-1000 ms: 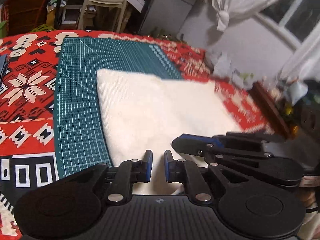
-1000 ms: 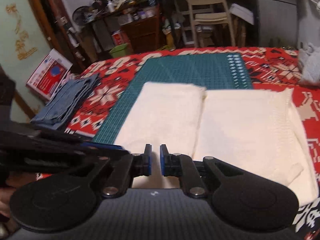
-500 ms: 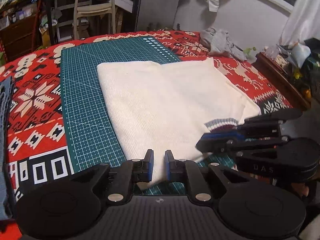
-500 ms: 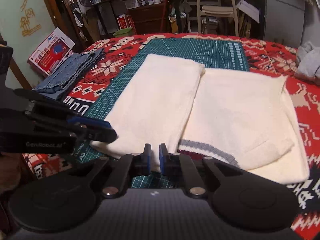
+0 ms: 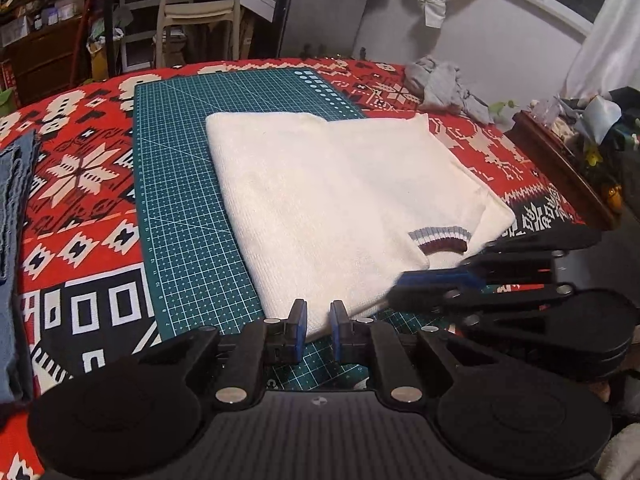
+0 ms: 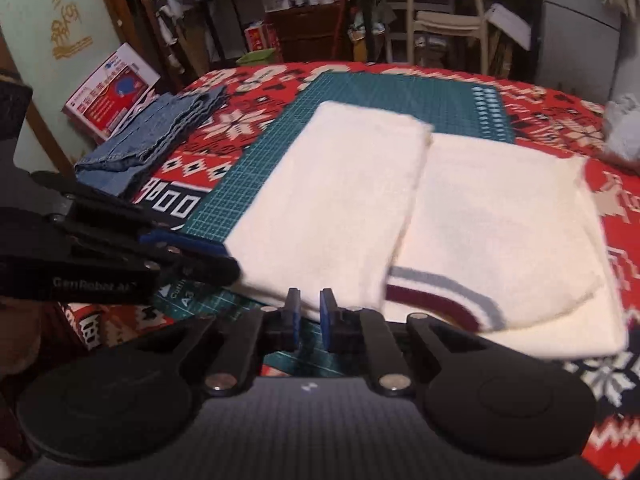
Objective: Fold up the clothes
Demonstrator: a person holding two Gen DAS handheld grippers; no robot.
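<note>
A cream knit sweater [image 5: 320,200] lies flat on the desk, partly on a green gridded cutting mat [image 5: 176,184] and partly on a red patterned cloth [image 5: 80,160] with snowflake and block motifs. The knit looks soft and finely ribbed; both sides are folded in so two panels meet along a seam down the middle, giving a rough rectangle. At the near edge a ribbed cuff [image 5: 438,238] shows grey-blue and maroon stripes. The left claw [image 5: 318,330] has black plastic arms and blue pads, parted by a narrow gap with nothing between them, and sits just at the sweater's near edge. The right claw [image 6: 310,316] looks the same, slightly parted and empty, also at the near edge over the mat. Folded blue denim [image 6: 152,136] with stitched seams lies well apart on the cloth's left side, and a crumpled grey garment [image 5: 440,84] rests at the far right.
</note>
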